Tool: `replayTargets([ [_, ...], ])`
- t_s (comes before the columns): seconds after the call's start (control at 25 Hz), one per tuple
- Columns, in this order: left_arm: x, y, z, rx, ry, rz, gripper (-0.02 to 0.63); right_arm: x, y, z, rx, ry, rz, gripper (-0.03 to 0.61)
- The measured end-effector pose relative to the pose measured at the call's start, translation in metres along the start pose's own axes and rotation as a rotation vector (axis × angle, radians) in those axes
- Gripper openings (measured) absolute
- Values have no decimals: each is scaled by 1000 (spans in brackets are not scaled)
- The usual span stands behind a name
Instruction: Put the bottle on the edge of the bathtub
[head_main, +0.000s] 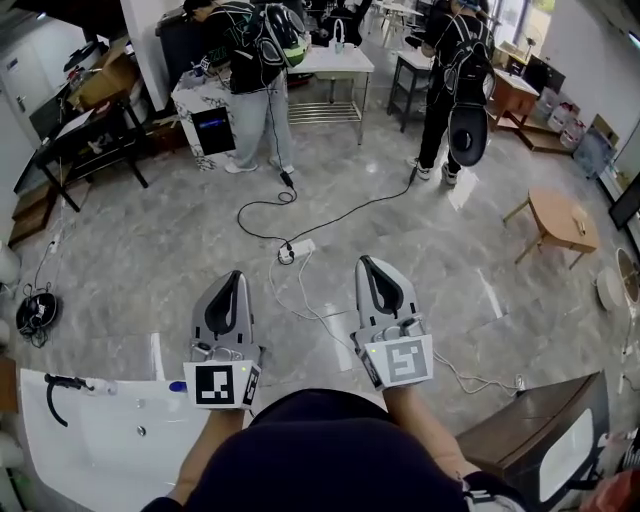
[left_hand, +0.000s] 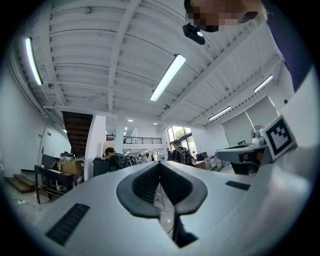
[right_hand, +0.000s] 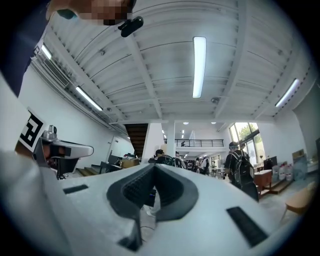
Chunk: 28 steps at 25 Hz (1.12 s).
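Bottle: not in any view. Bathtub (head_main: 105, 450) sits lower left, with no bottle on the part of its rim that shows. Left gripper (head_main: 236, 277) and right gripper (head_main: 367, 264): jaws closed tip to tip, nothing between, held over the floor. Judgement: nothing done yet. Finding, gripping and placing all remain.

The hall is bright and evenly lit. Long white ceiling tube lamps (left_hand: 168, 77) and a tall window at the far end (right_hand: 245, 132) give the light. The glossy grey marble floor (head_main: 160, 250) shows pale glare and only soft shadows. Both gripper views bend strongly and go black at the corners. The left gripper (left_hand: 160, 167) and the right gripper (right_hand: 154, 170), near the lens, look slightly soft.
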<state>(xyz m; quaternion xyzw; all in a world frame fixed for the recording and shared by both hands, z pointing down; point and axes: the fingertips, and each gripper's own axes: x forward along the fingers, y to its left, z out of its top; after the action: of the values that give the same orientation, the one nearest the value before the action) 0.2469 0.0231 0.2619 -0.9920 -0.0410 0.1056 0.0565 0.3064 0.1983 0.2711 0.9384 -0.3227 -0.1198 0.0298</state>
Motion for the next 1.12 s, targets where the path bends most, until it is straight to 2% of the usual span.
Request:
replayTargets([
  [0.48, -5, -13, -5, 33, 2, 90, 3, 14, 0, -11, 25, -15, 121, 2],
  [1.12, -6, -11, -7, 82, 26, 146, 3, 20, -12, -21, 76, -33, 148, 0],
])
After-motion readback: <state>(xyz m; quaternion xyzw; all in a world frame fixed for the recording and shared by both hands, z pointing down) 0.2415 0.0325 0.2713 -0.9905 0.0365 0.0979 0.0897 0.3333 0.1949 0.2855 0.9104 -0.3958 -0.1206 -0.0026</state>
